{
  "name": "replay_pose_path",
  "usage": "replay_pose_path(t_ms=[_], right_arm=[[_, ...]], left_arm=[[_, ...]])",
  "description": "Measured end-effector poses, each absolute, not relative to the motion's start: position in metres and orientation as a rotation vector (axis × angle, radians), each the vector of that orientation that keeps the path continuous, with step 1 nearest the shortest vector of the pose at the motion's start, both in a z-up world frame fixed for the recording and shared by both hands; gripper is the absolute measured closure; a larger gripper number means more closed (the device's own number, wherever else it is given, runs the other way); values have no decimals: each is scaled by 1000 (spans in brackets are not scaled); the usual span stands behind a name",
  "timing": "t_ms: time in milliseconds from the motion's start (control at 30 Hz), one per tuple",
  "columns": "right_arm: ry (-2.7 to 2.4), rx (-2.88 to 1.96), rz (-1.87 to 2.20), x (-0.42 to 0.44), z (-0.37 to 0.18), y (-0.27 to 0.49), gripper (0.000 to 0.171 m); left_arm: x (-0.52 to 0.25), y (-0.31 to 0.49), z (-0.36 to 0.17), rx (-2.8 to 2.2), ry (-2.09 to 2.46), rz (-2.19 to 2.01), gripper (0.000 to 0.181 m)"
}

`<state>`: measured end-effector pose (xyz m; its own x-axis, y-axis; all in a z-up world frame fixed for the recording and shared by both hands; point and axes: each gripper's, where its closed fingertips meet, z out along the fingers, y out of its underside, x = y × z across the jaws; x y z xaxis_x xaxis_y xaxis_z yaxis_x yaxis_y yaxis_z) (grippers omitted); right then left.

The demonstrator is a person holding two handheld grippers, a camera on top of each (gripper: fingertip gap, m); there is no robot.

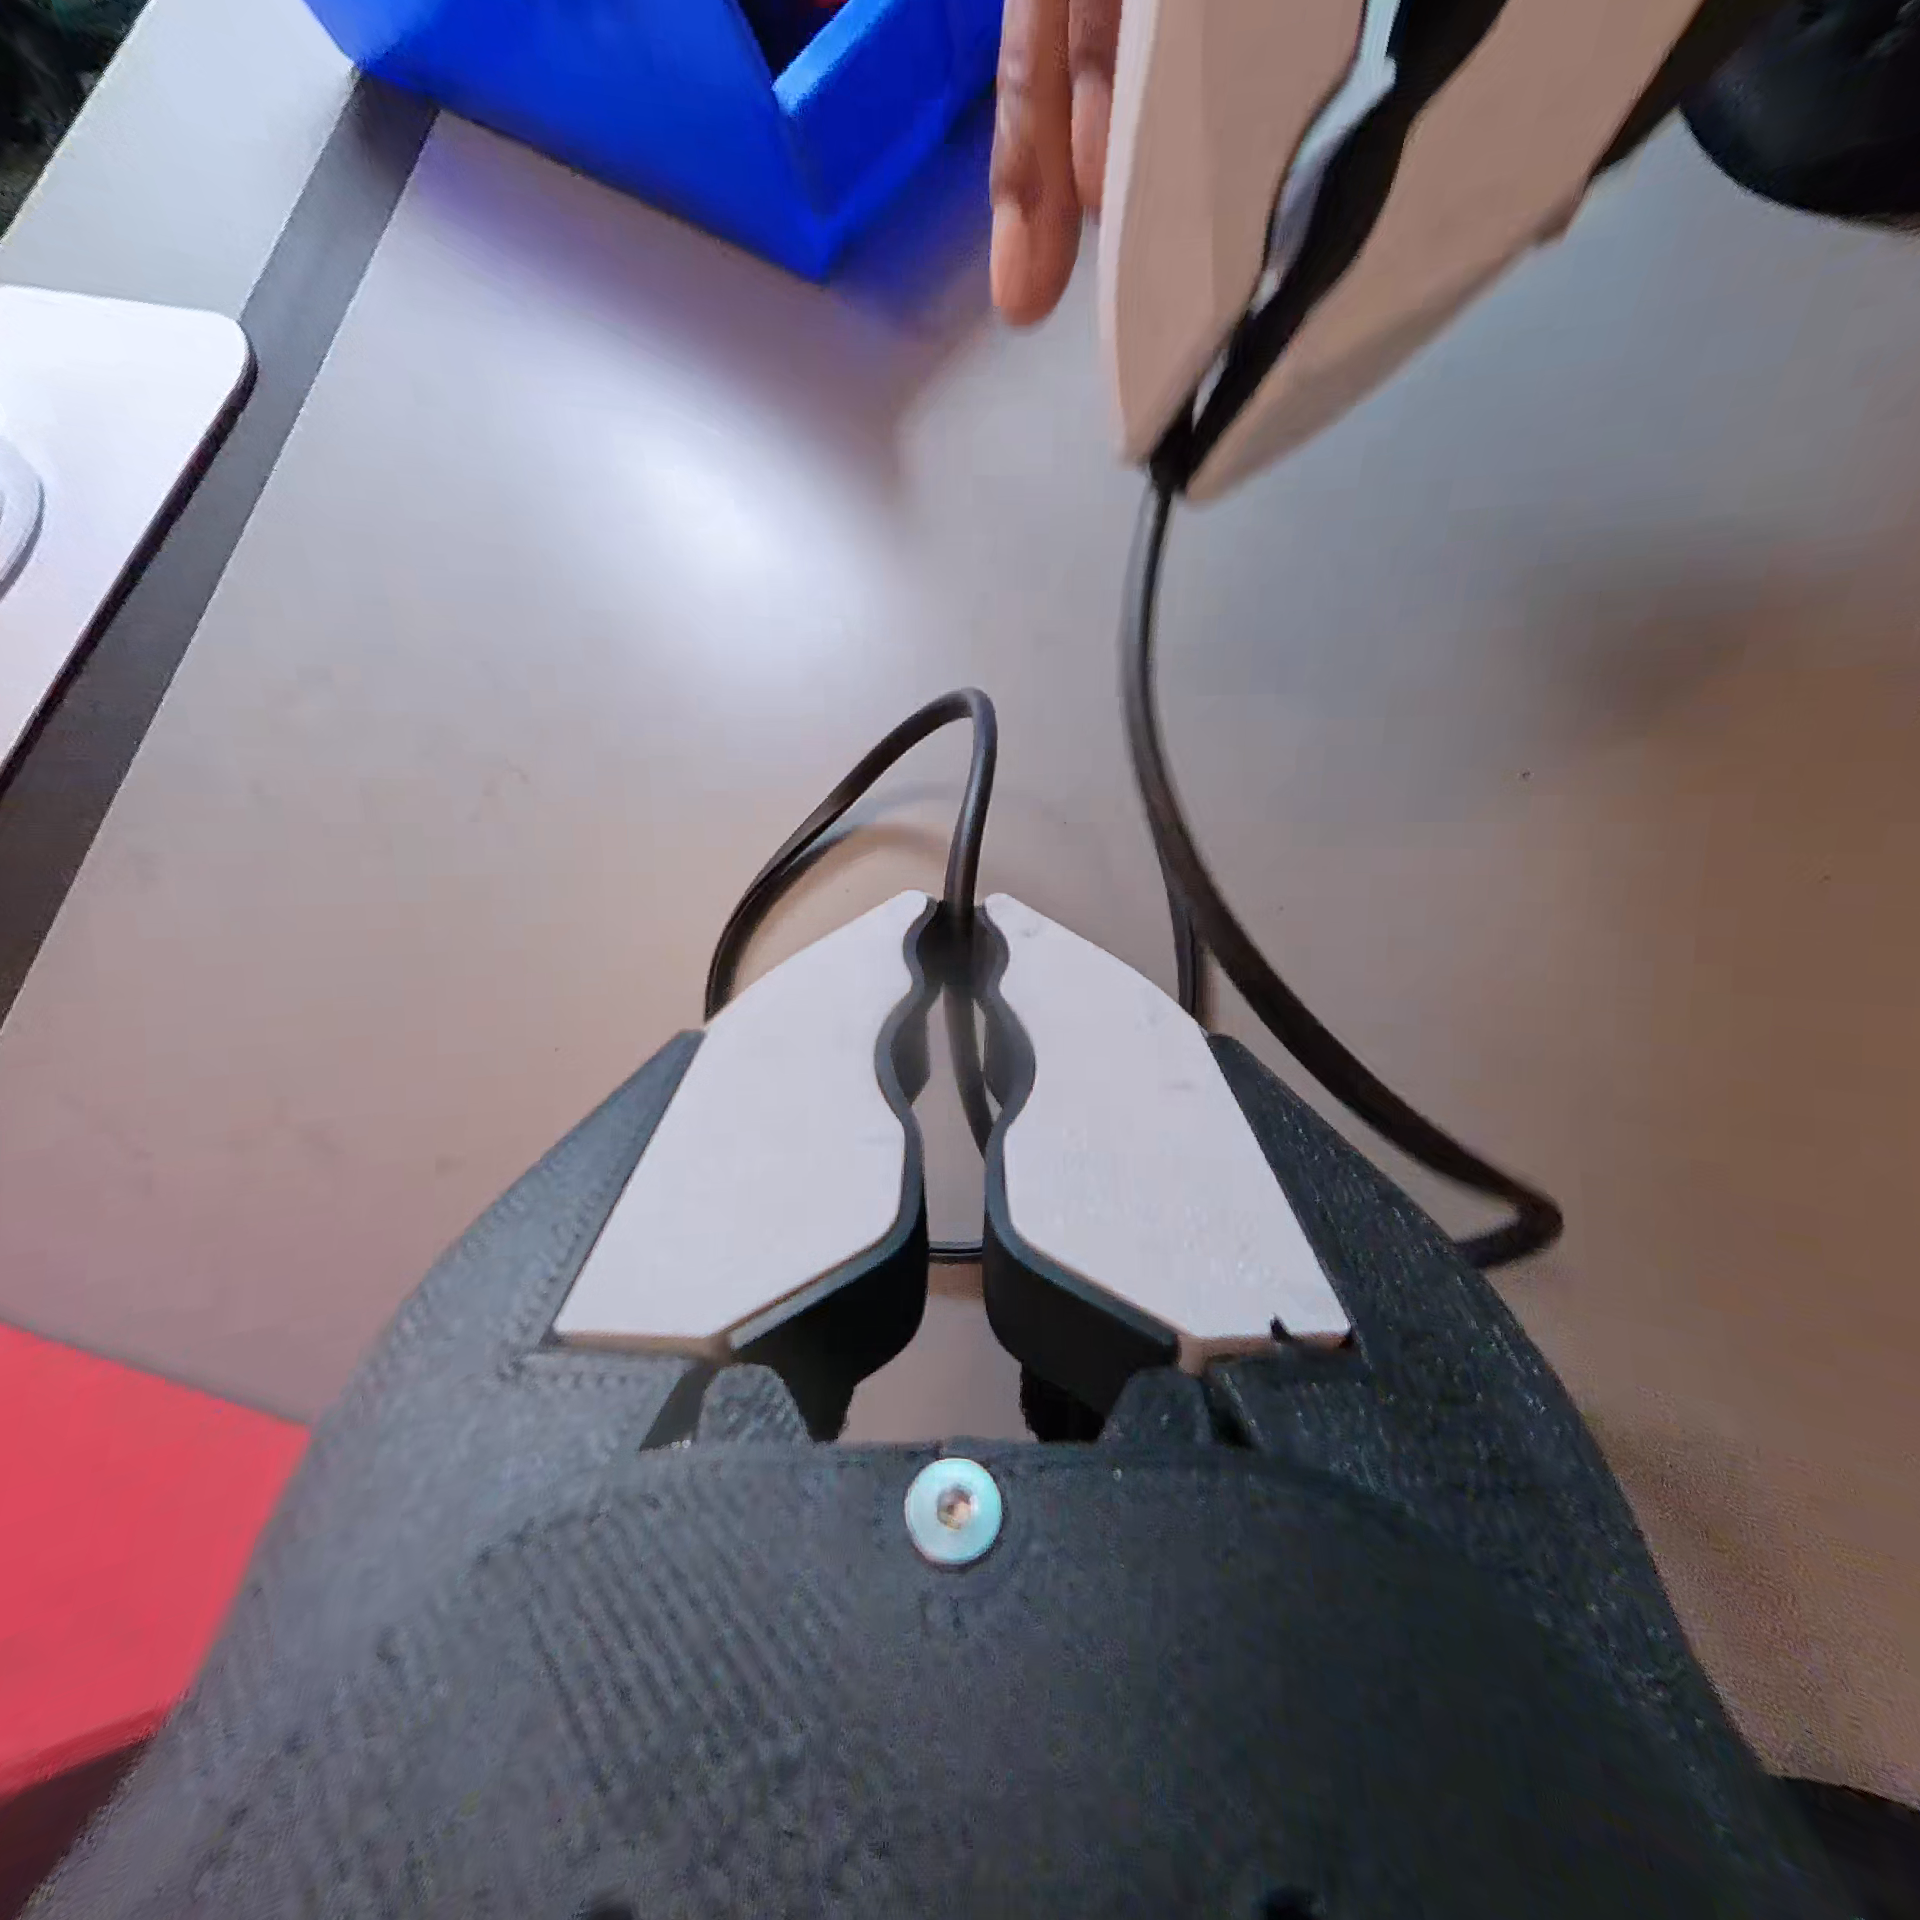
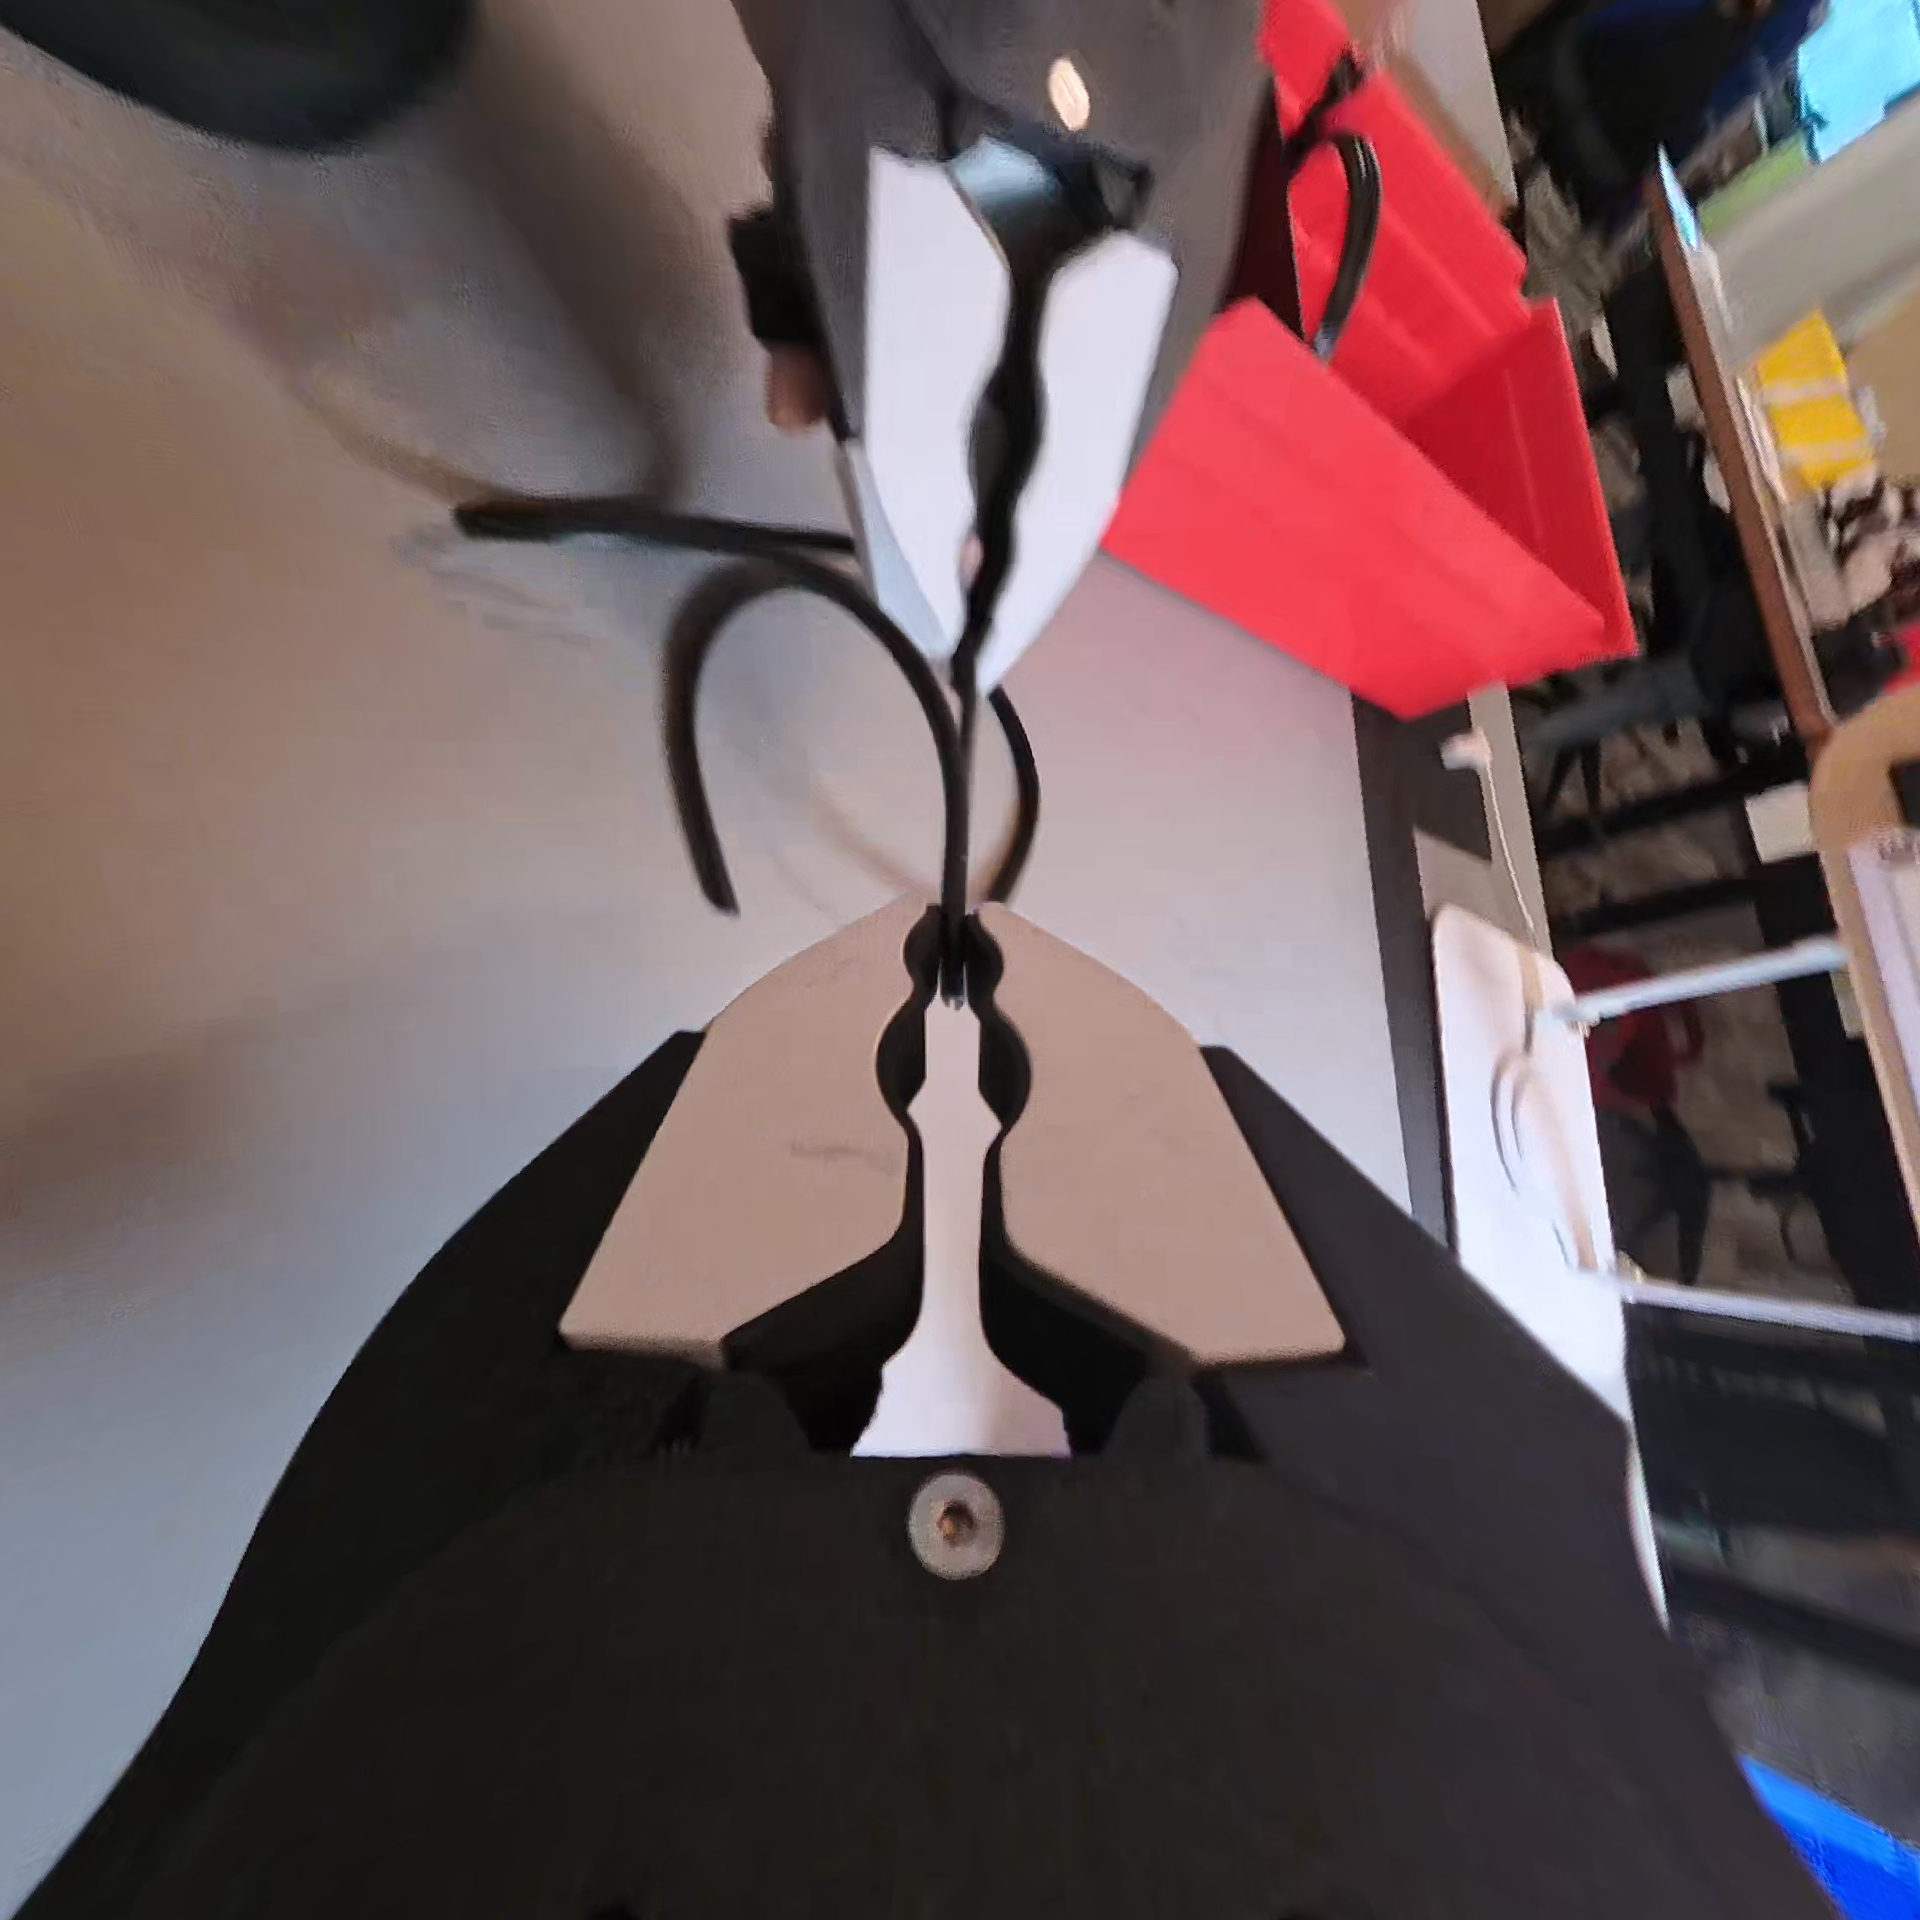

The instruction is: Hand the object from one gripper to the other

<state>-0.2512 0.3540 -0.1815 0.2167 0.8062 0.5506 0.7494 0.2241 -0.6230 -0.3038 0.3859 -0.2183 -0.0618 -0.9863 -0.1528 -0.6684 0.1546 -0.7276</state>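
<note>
A thin black cable (image 1: 1140, 644) hangs in loops above the grey table (image 1: 540, 644). My left gripper (image 1: 956, 920) is shut on it, with the cable pinched at the fingertips and a loop rising in front. My right gripper (image 1: 1179, 473) comes in from the upper right, tips down, with the cable running out of its closed tips. In the right wrist view my right gripper (image 2: 954, 935) is shut on a strand of the cable (image 2: 688, 686). That strand leads straight up to my left gripper (image 2: 971, 665), which is also closed on it. The cable's ends are hidden or blurred.
A blue bin (image 1: 665, 94) stands at the far edge and a red bin (image 1: 94, 1507) close on the left; it also shows in the right wrist view (image 2: 1351, 520). A white device (image 1: 94, 416) lies past the table's left edge. A person's fingers (image 1: 1029, 187) hold the right gripper. One gripper's finger ends stand about 8 centimeters off the other's.
</note>
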Motion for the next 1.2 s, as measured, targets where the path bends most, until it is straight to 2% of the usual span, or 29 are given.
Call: replay_pose_path(t_ms=[133,233,400,433,500,533,600,667,800,1033,1200], right_arm=[[-1573,-1421,73,-277,-180,345,167],[-1564,-1459,65,-281,-189,348,149],[-1556,-1503,203,-293,-201,342,142],[-1565,-1504,228,-296,-203,339,144],[-1609,-1528,240,-295,-209,334,166],[-1609,-1537,229,-293,-208,335,168],[-1610,-1579,233,-286,-207,336,168],[-1559,-1574,190,-277,-196,343,168],[-1413,-1581,236,-258,-160,349,169],[-1210,-1476,330,-248,-100,345,168],[-975,-1384,424,-239,-43,342,168]], left_arm=[[-296,365,-209,-1481,1845,-736,176],[-293,352,-201,-1428,1863,-793,177],[-290,332,-202,-1372,1937,-838,177],[-290,329,-204,-1365,1956,-833,177],[-290,326,-207,-1354,1982,-831,176],[-291,326,-207,-1355,1983,-832,175],[-293,331,-204,-1363,1963,-829,159],[-295,341,-192,-1369,1887,-849,153],[-307,360,-158,-1372,1714,-954,153],[-316,374,-182,-1470,1738,-926,149],[-307,353,-153,-1362,1672,-1158,140]])
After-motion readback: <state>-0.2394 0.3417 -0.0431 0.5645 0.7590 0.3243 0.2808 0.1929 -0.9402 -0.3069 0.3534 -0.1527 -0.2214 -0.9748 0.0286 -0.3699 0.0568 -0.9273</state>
